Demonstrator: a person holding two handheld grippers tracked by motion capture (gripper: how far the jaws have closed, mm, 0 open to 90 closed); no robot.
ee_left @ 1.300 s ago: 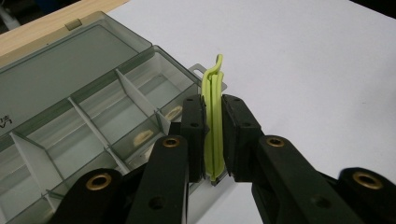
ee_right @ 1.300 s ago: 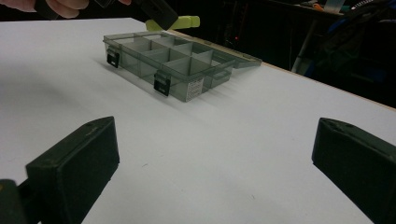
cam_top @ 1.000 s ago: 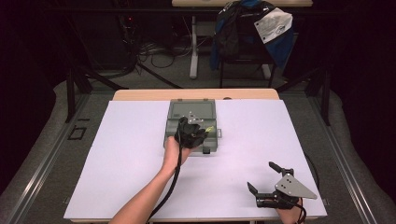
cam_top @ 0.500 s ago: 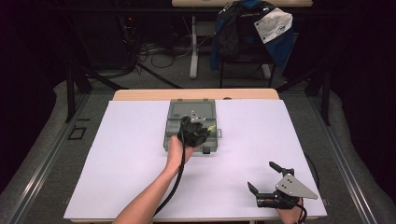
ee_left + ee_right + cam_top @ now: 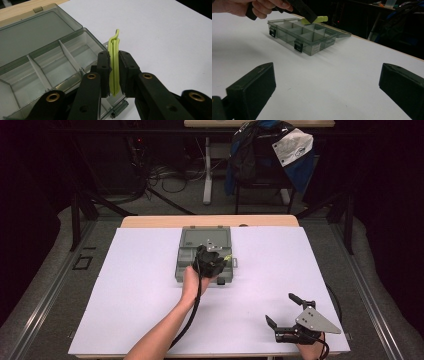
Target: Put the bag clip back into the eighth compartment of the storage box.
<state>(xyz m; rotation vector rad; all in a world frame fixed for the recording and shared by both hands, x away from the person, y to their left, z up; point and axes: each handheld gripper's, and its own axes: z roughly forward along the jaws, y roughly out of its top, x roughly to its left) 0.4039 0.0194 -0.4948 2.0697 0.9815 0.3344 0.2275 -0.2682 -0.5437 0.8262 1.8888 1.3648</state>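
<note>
Yellow-green plastic marks the work piece: a thin, flat clip point(image 5: 114, 65) clamped between the pads of the left tongs point(image 5: 114, 75). The pads press on both flat faces of the clip, so the left tongs are closed on it. The long axis of the clip runs along the jaws and past their tips, with a hooked end projecting beyond them. In the right gripper view the clip point(image 5: 315, 19) lies roughly level above the far compartments of the box point(image 5: 305, 37).

The grey translucent box point(image 5: 45, 70) lies below and to the left of the left tongs in the left gripper view, lid folded back flat on the surface point(image 5: 280, 285). Its divided compartments appear empty. The nearest compartment sits directly beside the jaw tips, on their left. The latch edge of the box lies under the jaws.

Judgement: the coming move is a placement. The clip must travel down and slightly leftward from the tongs, and its long axis should align with the long side of a compartment, clear of the white dividers.

The right tongs point(image 5: 285, 320) rest at the near edge of the surface, well apart from the box, jaws spread wide with nothing between them. The left hand point(image 5: 192, 280) is therefore the nearer one by a clear margin.
</note>
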